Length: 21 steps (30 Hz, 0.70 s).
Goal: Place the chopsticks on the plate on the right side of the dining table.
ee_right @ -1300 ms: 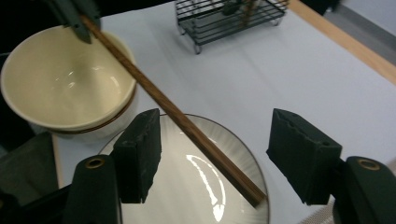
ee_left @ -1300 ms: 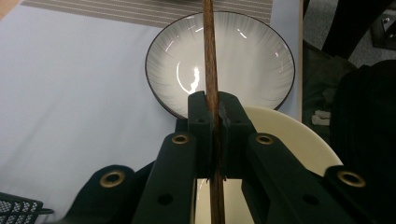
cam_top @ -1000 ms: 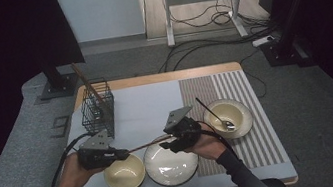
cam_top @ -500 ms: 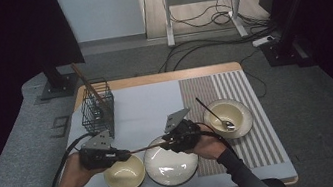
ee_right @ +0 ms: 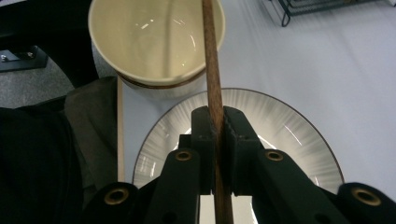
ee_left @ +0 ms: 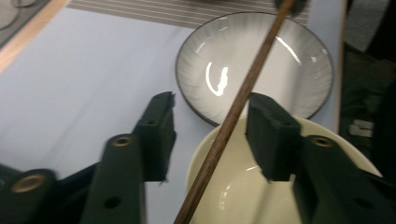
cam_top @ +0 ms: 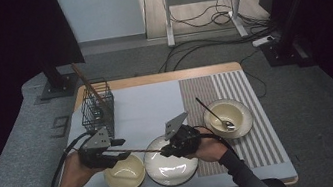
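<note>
My left gripper (cam_top: 121, 149) has just opened around the wooden chopstick (cam_top: 138, 150), pads clear; the stick hangs above the cream bowl (cam_top: 125, 174). Right of the bowl, my right gripper (cam_top: 166, 150), just closing, clamps it. Light, stiff, slim: grip mid-shaft.

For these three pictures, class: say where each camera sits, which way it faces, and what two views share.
High view: above the person's side, looking forward and down on the table; forearms, both grippers.
Left gripper view: rides the left gripper, facing plate and bowl; jaws apart round the stick.
Right gripper view: rides the right gripper, facing the bowl; jaws clamp the stick.
Shared: stick, plate, bowl.
</note>
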Tool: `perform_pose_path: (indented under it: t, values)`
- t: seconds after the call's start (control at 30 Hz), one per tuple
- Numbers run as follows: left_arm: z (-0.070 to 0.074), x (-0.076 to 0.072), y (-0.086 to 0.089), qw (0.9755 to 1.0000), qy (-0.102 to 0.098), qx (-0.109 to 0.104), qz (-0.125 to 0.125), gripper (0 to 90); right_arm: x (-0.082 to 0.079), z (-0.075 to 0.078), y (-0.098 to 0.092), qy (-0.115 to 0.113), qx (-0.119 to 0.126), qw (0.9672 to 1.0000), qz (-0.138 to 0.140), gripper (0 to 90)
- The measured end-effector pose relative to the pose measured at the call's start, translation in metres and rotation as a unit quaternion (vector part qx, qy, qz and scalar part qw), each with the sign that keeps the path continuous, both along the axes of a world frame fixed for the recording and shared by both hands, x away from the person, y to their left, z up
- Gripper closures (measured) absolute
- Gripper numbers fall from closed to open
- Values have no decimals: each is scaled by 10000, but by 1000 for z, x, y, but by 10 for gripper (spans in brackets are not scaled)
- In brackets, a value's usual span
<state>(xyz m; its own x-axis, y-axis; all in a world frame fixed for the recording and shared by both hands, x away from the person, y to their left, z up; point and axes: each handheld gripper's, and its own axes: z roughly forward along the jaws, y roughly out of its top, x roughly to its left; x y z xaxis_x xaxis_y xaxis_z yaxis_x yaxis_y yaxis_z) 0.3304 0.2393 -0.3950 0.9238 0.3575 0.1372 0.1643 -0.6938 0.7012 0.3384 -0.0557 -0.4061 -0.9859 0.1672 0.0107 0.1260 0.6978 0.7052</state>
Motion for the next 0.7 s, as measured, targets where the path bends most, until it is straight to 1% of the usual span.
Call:
perform_pose_path:
  t: [0.03,0.1,0.17,0.27,0.33,0.4,0.5,0.63,0.67,0.7]
  values:
    - [0,0,0,10000,-16,-7,60,419,-1,0,0,9,8,10000,0,839]
    - [0,0,2,9997,-75,-29,210,379,0,1,-1,-4,3,10000,-48,839]
    - [0,0,3,9994,-90,-99,325,348,0,1,-3,-18,-4,10000,-95,839]
    - [-1,-4,7,9987,-126,-109,471,306,2,0,-7,-23,-22,9998,-186,839]
    - [-2,-7,10,9981,-161,-171,562,273,4,0,-11,-35,-39,9996,-268,839]
    - [-3,-8,16,9966,-131,-262,768,245,5,-1,-13,-40,-43,9995,-323,839]
    - [-5,-10,23,9946,-89,-364,970,182,6,-1,-16,-87,-77,9990,-443,839]
    - [-7,-14,32,9911,-131,-470,1241,141,7,0,-20,-97,-58,9983,-575,838]
    - [-9,-14,36,9898,-146,-490,1332,134,7,0,-21,-101,-56,9982,-592,838]
    - [-9,-15,38,9889,-145,-509,1389,110,8,1,-23,-108,-62,9979,-643,838]
